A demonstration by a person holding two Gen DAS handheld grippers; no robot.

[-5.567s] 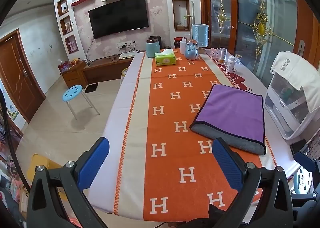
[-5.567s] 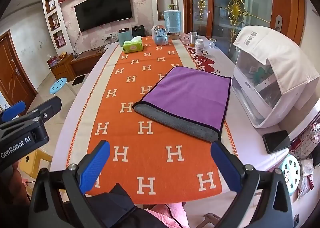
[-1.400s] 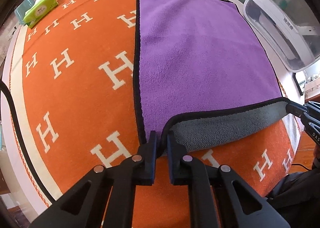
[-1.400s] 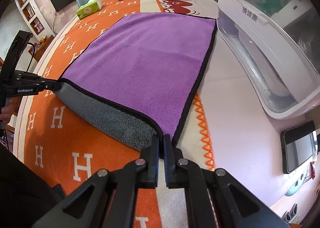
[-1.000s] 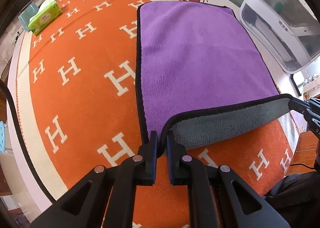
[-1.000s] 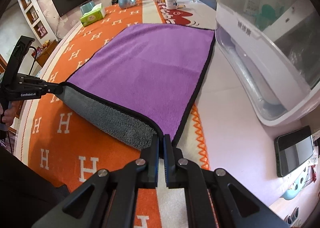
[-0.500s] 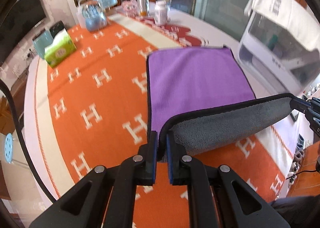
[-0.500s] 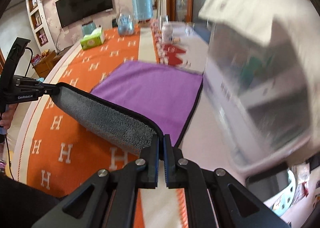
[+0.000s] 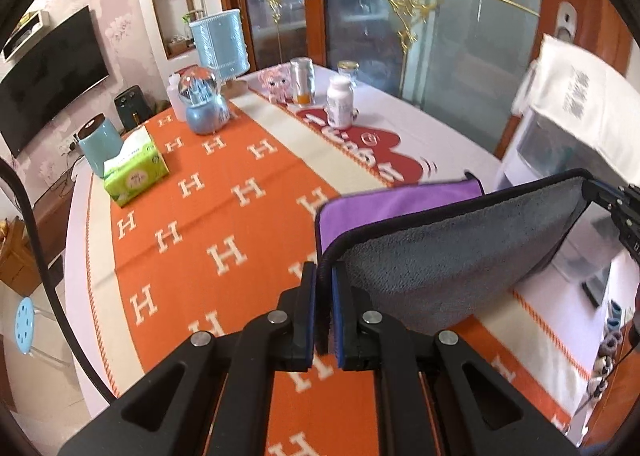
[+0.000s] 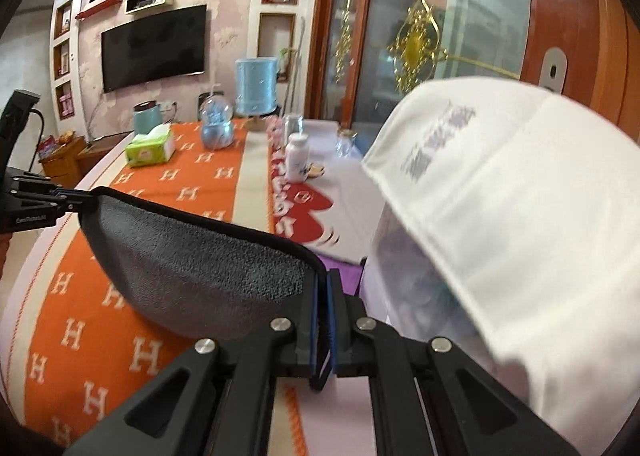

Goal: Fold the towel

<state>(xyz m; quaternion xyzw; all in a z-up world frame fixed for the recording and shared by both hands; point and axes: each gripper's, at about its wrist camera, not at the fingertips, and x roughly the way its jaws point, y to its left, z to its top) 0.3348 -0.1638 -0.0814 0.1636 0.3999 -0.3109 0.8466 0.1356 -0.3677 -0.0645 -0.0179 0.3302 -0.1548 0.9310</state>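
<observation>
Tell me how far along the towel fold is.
Done: both near corners of the towel are gripped, left hand-held gripper and right hand-held gripper shut on them. In hand: the near edge is lifted, grey underside showing. Left: carry it over the purple half and lay it down.

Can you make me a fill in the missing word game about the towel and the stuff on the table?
1. The raised underside of the purple towel is coloured ____.
2. The left gripper and the right gripper are both ____ on the towel's near corners.
3. The orange table runner is patterned with the white letter ____.
4. The green tissue pack sits beside a blue ____ globe.

Missing words: grey; shut; H; snow
</observation>
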